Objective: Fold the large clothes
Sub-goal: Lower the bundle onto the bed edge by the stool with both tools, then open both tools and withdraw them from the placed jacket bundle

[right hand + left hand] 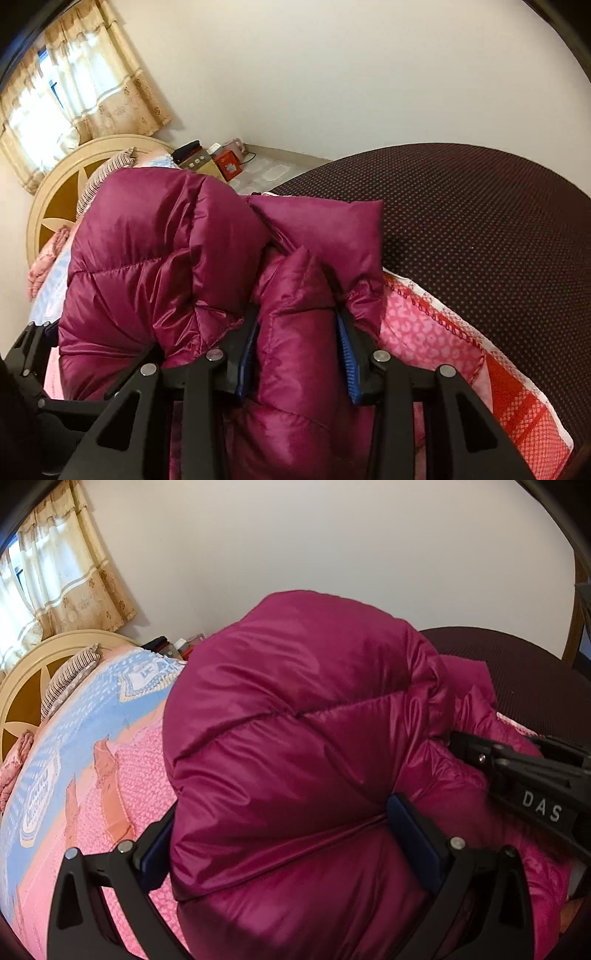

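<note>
A magenta down jacket [295,738] is bunched up above the pink and blue bedspread [92,760]. My left gripper [280,834] is shut on a thick puffy fold of the jacket, which fills the gap between its blue pads. My right gripper [295,332] is shut on another padded fold of the jacket [166,277], near a loose flap to the right. The right gripper also shows in the left wrist view [517,775], pressed into the jacket's right side. Both hold the jacket lifted.
A cream round headboard [59,199] and pillows [70,675] lie at the far left under a curtained window [44,572]. A bedside stand with a red box [229,166] is by the wall. A dark dotted cover [480,240] lies on the right.
</note>
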The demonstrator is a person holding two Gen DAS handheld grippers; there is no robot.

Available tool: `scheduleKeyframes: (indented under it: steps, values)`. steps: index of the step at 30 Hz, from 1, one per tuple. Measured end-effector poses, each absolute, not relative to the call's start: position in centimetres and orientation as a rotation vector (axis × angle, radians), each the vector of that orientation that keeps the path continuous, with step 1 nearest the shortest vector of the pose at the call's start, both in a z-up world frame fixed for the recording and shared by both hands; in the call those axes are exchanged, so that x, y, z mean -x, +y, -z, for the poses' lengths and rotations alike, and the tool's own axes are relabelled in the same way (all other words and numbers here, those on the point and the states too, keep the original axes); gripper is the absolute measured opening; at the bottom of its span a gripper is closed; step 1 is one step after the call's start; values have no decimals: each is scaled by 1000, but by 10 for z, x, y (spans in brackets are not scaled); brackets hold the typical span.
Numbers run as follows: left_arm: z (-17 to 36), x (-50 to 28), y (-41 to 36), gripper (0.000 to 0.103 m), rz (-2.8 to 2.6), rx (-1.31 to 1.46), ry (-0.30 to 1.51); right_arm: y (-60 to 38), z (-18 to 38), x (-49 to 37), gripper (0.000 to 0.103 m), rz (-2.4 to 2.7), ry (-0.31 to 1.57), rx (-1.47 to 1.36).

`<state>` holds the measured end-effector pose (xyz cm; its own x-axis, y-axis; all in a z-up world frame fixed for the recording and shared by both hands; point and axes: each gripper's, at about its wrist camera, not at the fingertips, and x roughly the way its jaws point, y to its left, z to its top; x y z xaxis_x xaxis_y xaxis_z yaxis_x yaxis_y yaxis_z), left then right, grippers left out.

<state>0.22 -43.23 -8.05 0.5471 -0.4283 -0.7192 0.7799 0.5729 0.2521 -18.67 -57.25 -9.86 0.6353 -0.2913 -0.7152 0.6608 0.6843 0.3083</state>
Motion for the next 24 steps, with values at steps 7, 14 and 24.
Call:
scheduleKeyframes:
  steps: [7, 14, 24]
  values:
    - [60, 14, -401, 103, 794, -567, 669, -569, 87, 187, 45, 590, 698, -560]
    - [48, 56, -369, 103, 798, -570, 588, -511, 35, 247, 46, 662, 604, -411]
    - [65, 74, -353, 103, 802, -576, 612, -456, 73, 275, 46, 639, 702, -430]
